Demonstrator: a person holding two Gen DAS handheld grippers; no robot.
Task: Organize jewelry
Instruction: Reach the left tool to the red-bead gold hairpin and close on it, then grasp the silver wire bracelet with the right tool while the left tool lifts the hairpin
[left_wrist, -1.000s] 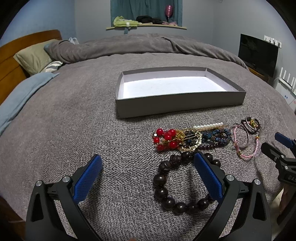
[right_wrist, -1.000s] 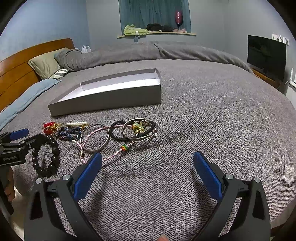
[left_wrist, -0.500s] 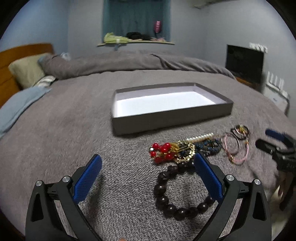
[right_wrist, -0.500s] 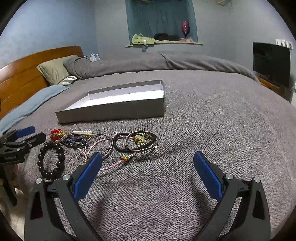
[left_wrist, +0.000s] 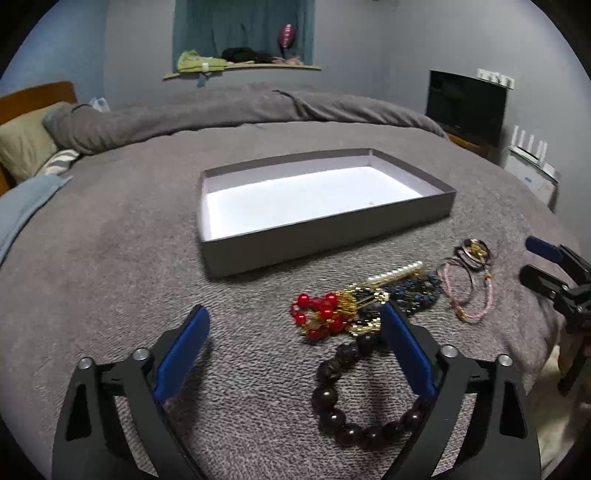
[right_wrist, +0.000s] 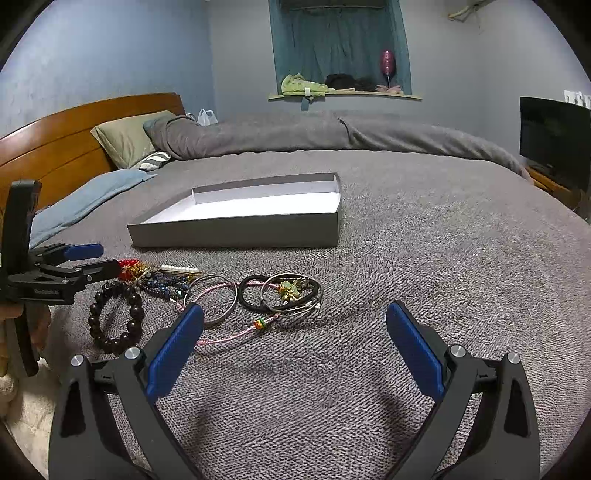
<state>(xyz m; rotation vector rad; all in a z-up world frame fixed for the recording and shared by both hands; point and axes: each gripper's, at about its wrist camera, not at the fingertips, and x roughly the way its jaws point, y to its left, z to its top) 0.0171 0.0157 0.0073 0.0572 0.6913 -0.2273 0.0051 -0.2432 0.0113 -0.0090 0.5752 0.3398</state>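
Left claw (left_wrist: 295, 354) wide, just been narrowing, nothing pinched; low over the bed (left_wrist: 110, 258), right pad across the near side of the dark bead bracelet (left_wrist: 354, 398). Right claw (right_wrist: 295, 350) wide and empty, short of the pink cord bracelet (right_wrist: 236, 334) and the ring cluster (right_wrist: 291, 293). Grey box (left_wrist: 332, 236) beyond the pile, nothing in it. Red bead piece (left_wrist: 317, 314) touching the gold and blue strands beside it. Likely faults: closing off-centre and rolling the round beads out of the pads; snagging neighbouring strands and dragging the whole tangle; pressing into the soft blanket and pinching fabric instead of beads.
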